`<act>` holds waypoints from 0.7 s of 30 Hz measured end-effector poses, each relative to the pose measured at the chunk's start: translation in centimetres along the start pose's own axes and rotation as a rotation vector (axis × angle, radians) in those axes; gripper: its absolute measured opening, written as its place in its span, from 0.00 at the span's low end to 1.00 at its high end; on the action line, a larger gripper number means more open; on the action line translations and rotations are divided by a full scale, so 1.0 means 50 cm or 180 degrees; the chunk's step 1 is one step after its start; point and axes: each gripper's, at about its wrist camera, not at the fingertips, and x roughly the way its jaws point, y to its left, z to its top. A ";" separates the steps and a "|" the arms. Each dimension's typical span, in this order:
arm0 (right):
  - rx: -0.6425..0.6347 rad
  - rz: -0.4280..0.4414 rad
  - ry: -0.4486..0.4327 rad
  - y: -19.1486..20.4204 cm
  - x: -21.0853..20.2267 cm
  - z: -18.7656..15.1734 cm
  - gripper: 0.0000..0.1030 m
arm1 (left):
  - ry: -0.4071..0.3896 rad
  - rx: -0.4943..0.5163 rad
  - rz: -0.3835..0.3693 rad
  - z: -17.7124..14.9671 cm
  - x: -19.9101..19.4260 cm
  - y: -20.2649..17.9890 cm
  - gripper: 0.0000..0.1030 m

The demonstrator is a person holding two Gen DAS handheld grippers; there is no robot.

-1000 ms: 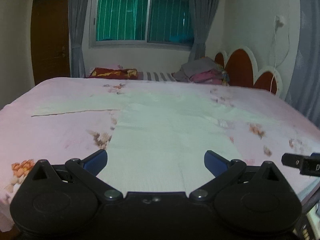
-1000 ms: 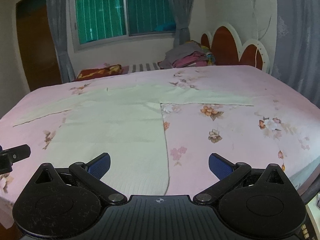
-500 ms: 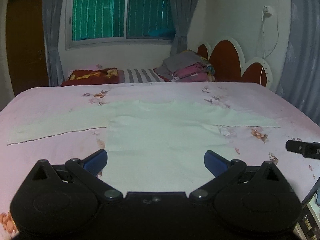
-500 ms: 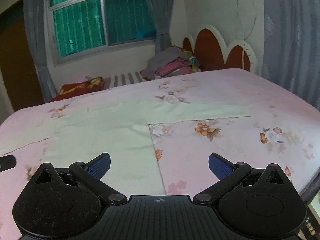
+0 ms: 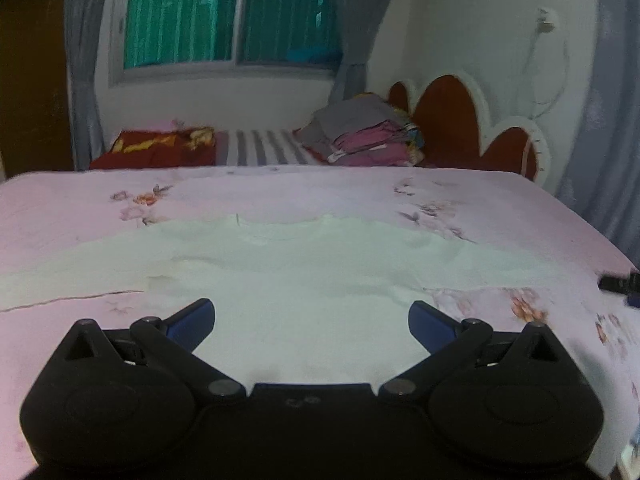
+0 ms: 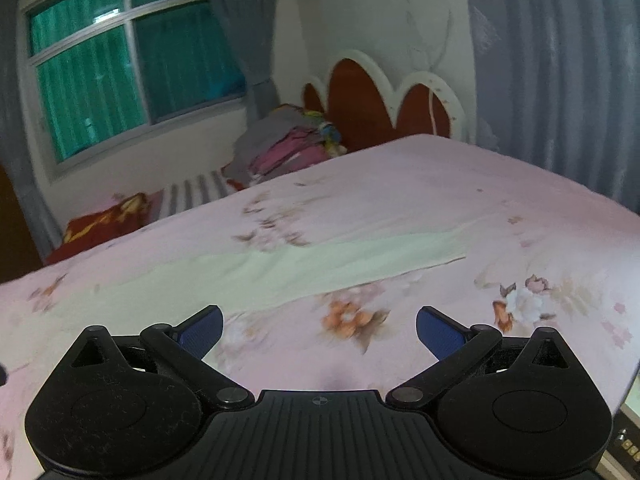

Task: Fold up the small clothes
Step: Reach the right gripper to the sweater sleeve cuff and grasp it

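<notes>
The left hand-held gripper [image 5: 311, 322] hung low over the body of the pale long-sleeved shirt [image 5: 304, 276], its 2 blue pads [image 5: 192, 320] spread wide with only cloth under the gap, so it pinched nothing. The right hand-held gripper [image 6: 319, 330] was over the flowered bed sheet [image 6: 440, 200] just beside the shirt's right sleeve [image 6: 360, 260]; its jaws were closing, but nothing stood between them except bare sheet below, and the pads pressed on nothing. The shirt lay flat and face-up on the bed, with the neckline toward the far side and both sleeves stretched out to the sides. I think it was spread this way so that each sleeve could be taken by 1 gripper and folded in over the body. The 2 grippers pointed downward at a slant, which suited a pinch on a thin edge of cloth. In my judgement no fold was made yet, and the right one seemed placed for the sleeve, though the cuff was ahead of it and not reached. The thin fabric could wrinkle or slip if only 1 layer was caught. A stack of folded clothes [image 5: 360, 136] sat by the headboard [image 5: 452, 120], well apart, probably as the place for finished pieces. Both pictures were somewhat blurred, so fine creases were hard to judge.
</notes>
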 end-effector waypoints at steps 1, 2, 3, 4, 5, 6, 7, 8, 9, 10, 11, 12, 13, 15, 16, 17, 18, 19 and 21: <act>0.0042 -0.0004 0.0044 -0.020 0.029 0.012 0.56 | 0.0026 -0.0043 0.0023 0.008 0.016 -0.006 1.00; 0.0119 -0.0052 0.0135 -0.043 0.064 0.025 0.52 | 0.0047 -0.0071 0.0036 0.014 0.033 -0.012 1.00; 0.0203 -0.0065 0.0174 -0.065 0.091 0.035 0.52 | 0.0073 -0.0068 0.0063 0.022 0.053 -0.020 1.00; 0.0294 -0.0063 0.0172 -0.089 0.113 0.043 0.52 | 0.0105 -0.0055 0.0116 0.029 0.072 -0.029 1.00; 0.0376 -0.0083 0.0169 -0.118 0.143 0.055 0.52 | 0.0134 -0.0058 0.0170 0.034 0.088 -0.034 1.00; 0.0425 -0.0106 0.0176 -0.139 0.165 0.063 0.52 | 0.0163 -0.0071 0.0214 0.040 0.106 -0.040 1.00; 0.0482 -0.0145 0.0209 -0.165 0.195 0.072 0.52 | 0.0210 -0.0094 0.0248 0.045 0.126 -0.047 1.00; 0.0535 -0.0172 0.0237 -0.185 0.219 0.078 0.45 | 0.0258 -0.0112 0.0273 0.049 0.143 -0.054 1.00; 0.0603 -0.0193 0.0262 -0.210 0.246 0.083 0.39 | 0.0303 -0.0125 0.0297 0.051 0.157 -0.060 1.00; 0.0661 -0.0207 0.0289 -0.230 0.269 0.087 0.31 | 0.0345 -0.0127 0.0328 0.053 0.174 -0.067 1.00; 0.0739 -0.0232 0.0322 -0.256 0.298 0.091 0.29 | 0.0378 -0.0119 0.0352 0.054 0.186 -0.074 1.00; 0.0801 -0.0239 0.0341 -0.275 0.319 0.093 0.28 | 0.0420 -0.0104 0.0373 0.056 0.199 -0.081 1.00; 0.0869 -0.0233 0.0362 -0.294 0.339 0.094 0.28 | 0.0464 -0.0083 0.0381 0.054 0.210 -0.089 1.00; 0.1017 -0.0237 0.0413 -0.334 0.379 0.096 0.28 | 0.0548 -0.0046 0.0397 0.056 0.237 -0.108 1.00; 0.1094 -0.0238 0.0443 -0.354 0.397 0.095 0.28 | 0.0570 -0.0044 0.0408 0.055 0.246 -0.111 1.00; 0.1165 -0.0233 0.0473 -0.365 0.411 0.092 0.28 | 0.0595 -0.0055 0.0416 0.056 0.255 -0.117 1.00; 0.1255 -0.0219 0.0534 -0.381 0.425 0.088 0.28 | 0.0613 -0.0074 0.0421 0.057 0.261 -0.121 1.00; 0.1343 -0.0207 0.0590 -0.395 0.436 0.082 0.28 | 0.0623 -0.0094 0.0427 0.058 0.264 -0.126 1.00; 0.1443 -0.0156 0.0597 -0.411 0.447 0.077 0.28 | 0.0640 -0.0118 0.0434 0.060 0.271 -0.131 1.00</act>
